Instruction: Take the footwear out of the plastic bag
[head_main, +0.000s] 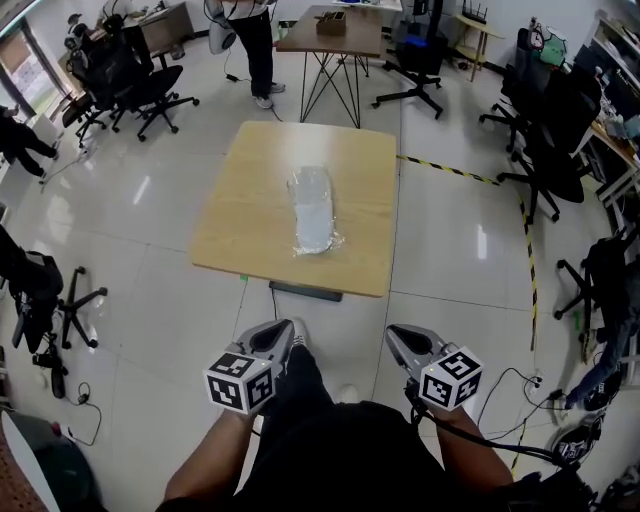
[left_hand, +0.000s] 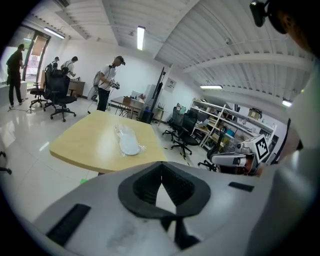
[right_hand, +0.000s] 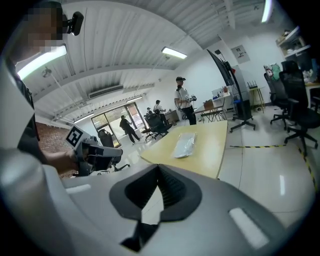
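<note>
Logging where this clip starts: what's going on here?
A person stands back from the wooden table, holding the left gripper and right gripper low near the body, both with jaws together and empty. The plastic bag with the footwear inside lies untouched on the table. Nothing is grasped yet.

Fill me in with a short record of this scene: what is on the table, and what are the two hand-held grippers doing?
Surface: wooden table, ahead of the person.
Item: clear plastic bag, lying flat near the table's middle.
Contents: pale footwear inside the bag, not yet taken out.
Left: left hand-held gripper, jaws together, empty, short of the table.
Right: right hand-held gripper, jaws together, empty, short of the table.
Background: office chairs and a standing person.
</note>
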